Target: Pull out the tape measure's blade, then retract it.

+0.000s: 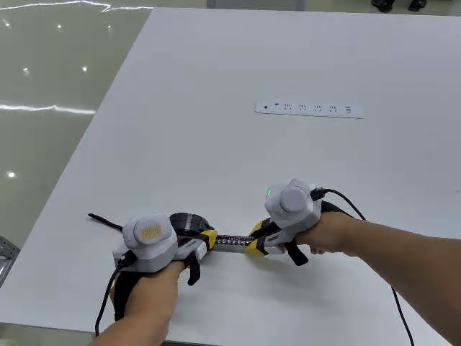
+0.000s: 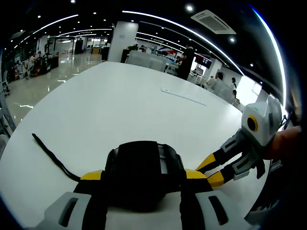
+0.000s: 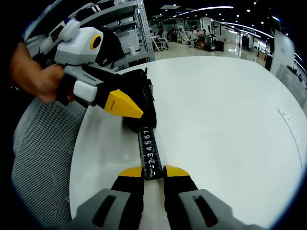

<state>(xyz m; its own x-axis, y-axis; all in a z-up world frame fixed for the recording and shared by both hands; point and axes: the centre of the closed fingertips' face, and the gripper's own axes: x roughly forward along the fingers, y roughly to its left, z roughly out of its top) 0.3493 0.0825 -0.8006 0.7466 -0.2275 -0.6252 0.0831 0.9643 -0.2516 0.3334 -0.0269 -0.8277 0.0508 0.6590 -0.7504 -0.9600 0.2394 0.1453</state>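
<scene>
The left gripper (image 2: 144, 175) has its jaws clamped on either side of the black tape measure (image 2: 141, 160), which sits near the front edge of the white table (image 1: 288, 58) with its black strap (image 2: 50, 155) lying off to the left. A short length of the blade (image 3: 149, 148) runs from the case to the right gripper (image 3: 153, 171). Its yellow-tipped jaws pinch the blade, apparently at or close to its end, though the hook is hidden between them. A white power strip (image 1: 308, 109) lies well apart, farther back on the table.
</scene>
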